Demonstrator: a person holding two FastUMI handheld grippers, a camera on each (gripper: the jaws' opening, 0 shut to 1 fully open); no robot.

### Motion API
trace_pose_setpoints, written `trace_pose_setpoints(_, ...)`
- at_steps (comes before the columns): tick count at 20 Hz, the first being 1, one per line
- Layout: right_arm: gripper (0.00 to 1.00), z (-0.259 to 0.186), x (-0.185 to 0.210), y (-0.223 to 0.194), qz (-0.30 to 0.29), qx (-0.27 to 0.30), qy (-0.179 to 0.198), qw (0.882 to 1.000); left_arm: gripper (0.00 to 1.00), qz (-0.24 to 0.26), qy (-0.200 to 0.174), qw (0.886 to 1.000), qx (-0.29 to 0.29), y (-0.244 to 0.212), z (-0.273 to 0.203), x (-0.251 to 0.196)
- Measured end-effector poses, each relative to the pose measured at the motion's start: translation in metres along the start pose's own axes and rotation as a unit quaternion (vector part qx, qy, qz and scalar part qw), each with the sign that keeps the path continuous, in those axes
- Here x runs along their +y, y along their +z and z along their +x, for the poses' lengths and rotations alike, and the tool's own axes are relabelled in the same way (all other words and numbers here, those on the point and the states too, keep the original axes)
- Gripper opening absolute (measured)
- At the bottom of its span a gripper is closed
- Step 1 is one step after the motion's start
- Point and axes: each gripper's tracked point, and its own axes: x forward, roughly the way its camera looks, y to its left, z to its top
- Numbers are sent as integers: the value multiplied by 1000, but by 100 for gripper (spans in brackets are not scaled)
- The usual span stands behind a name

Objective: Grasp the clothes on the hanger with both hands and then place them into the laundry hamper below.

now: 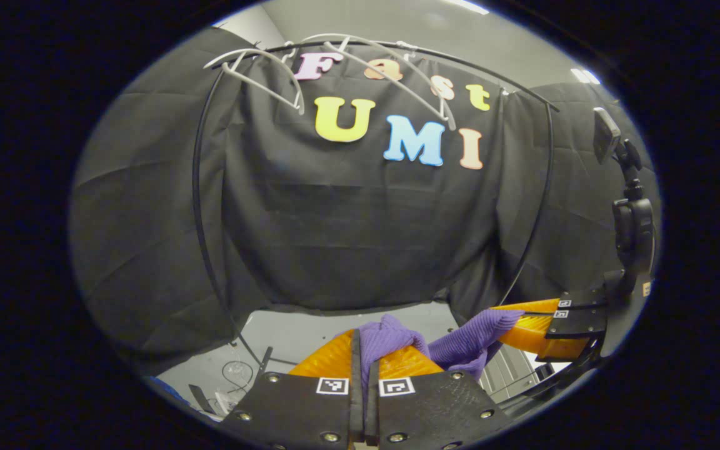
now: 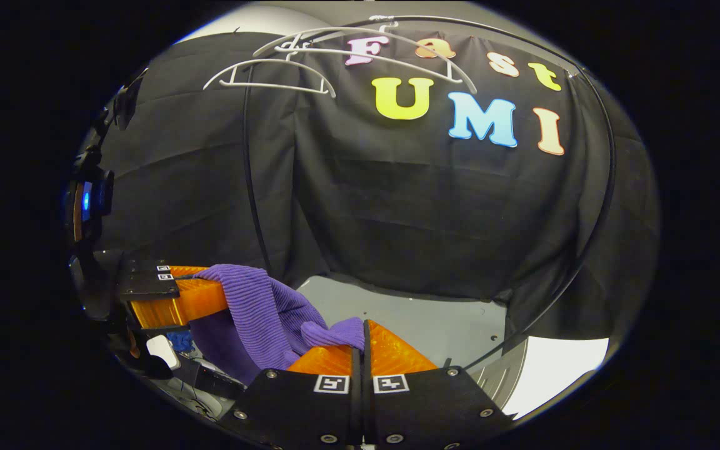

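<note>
Purple garment (image 1: 460,344) pinched in both grippers' closed fingers (image 2: 391,353), white hangers (image 1: 260,69) overhead.

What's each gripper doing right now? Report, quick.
Left gripper: closed on the purple garment.
Right gripper: closed on the same purple garment.

Purple ribbed knit garment (image 2: 260,312) off the hangers, stretched between both grippers, sagging in the middle. One end bunched in left gripper (image 1: 365,356) jaws, other pinched in right gripper (image 2: 363,340). Two white hangers (image 2: 272,72) bare on the rail above.
</note>
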Motion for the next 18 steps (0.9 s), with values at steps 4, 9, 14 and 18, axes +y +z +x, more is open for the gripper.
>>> trace_pose_setpoints(4, 0, 6, -1, -29, -6, 35, -8, 999, 3, 5, 1, 998, 59, -48, 6, 5)
trace_pose_setpoints(9, 6, 9, -6, -59, -11, 67, -27, 997, 30, 3, 27, 994, 103, -80, 9, 24)
trace_pose_setpoints(14, 82, 5, -12, -55, -1, 53, -44, 998, 96, -1, 47, 995, 83, -62, -3, 41)
trace_pose_setpoints(18, 91, -9, -12, -40, 16, 32, -47, 998, 90, -3, 63, 997, 52, -31, -21, 53)
